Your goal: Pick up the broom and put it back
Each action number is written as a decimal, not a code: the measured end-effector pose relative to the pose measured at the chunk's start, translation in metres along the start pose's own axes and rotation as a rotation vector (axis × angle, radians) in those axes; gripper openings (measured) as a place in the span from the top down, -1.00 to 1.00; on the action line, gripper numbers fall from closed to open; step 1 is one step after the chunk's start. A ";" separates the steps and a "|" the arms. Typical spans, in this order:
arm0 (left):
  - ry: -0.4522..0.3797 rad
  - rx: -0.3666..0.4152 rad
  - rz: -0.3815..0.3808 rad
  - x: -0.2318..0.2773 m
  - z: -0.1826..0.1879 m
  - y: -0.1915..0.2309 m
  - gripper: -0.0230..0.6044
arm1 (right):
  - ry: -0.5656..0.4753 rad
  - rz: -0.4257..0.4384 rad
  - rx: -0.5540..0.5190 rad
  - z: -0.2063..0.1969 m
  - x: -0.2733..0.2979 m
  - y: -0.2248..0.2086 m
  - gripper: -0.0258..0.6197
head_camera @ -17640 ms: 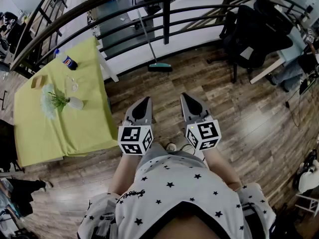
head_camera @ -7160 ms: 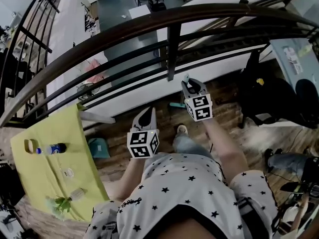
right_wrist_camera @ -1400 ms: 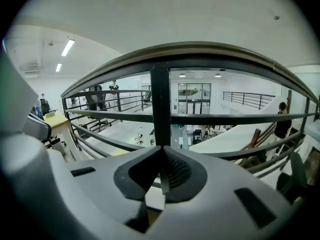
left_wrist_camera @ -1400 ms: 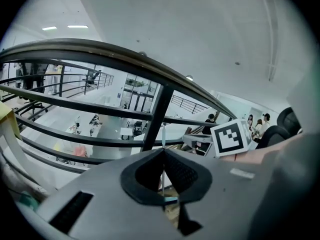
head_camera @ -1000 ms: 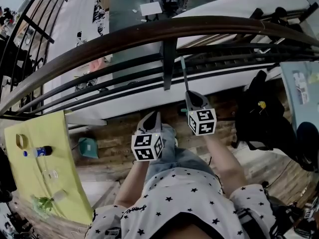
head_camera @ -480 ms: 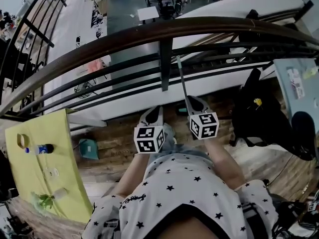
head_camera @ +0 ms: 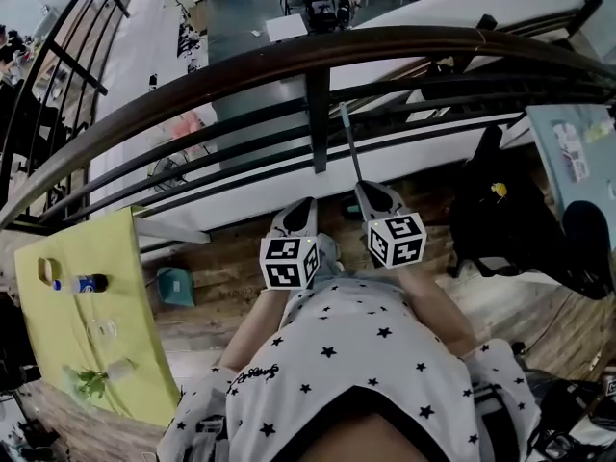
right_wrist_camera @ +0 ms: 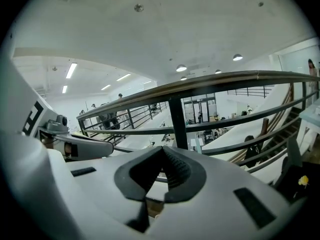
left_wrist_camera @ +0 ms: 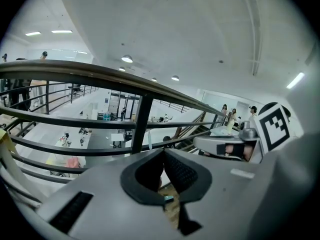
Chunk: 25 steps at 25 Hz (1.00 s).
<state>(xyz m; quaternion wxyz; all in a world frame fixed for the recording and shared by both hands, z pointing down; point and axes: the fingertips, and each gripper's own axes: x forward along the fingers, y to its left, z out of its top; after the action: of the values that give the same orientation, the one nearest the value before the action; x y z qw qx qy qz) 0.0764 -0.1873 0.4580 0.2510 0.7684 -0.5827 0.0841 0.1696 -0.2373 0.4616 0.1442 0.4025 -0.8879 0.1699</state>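
Observation:
The broom stands against the dark railing (head_camera: 318, 114); its thin grey handle (head_camera: 351, 147) rises just past my right gripper (head_camera: 371, 192). The right gripper view shows that handle (right_wrist_camera: 196, 145) beyond the jaws, which are shut with nothing between them. My left gripper (head_camera: 306, 206) hangs beside the right one, lower and to its left, and its jaws also meet. Through the gap under the left jaws I see a bit of the teal broom head (left_wrist_camera: 168, 199) on the wooden floor. Both grippers point at the railing.
A yellow-green table (head_camera: 115, 287) with a bottle (head_camera: 85, 283) stands at the left. A teal dustpan (head_camera: 175, 285) lies on the floor by it. A black office chair (head_camera: 500, 210) and a desk (head_camera: 577, 142) are at the right. Beyond the railing the floor drops away.
Both grippers have drawn back a little toward my body and risen slightly. The broom handle stays leaning at the railing.

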 end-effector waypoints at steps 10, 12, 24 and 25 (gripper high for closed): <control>-0.010 -0.006 0.012 -0.002 -0.003 -0.005 0.89 | -0.007 0.016 -0.002 0.000 -0.008 -0.003 0.94; -0.010 -0.006 0.013 -0.002 -0.003 -0.006 0.89 | -0.002 0.018 0.002 -0.002 -0.010 -0.004 0.94; -0.006 -0.007 0.020 0.000 -0.002 -0.008 0.89 | -0.014 0.018 -0.013 -0.002 -0.016 -0.005 0.94; -0.005 -0.007 0.020 0.000 -0.002 -0.007 0.89 | -0.015 0.018 -0.013 -0.002 -0.016 -0.005 0.94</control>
<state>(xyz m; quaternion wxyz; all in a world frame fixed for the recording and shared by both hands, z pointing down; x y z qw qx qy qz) 0.0834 -0.1851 0.4575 0.2514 0.7618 -0.5912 0.0826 0.1839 -0.2286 0.4576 0.1384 0.3951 -0.8935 0.1625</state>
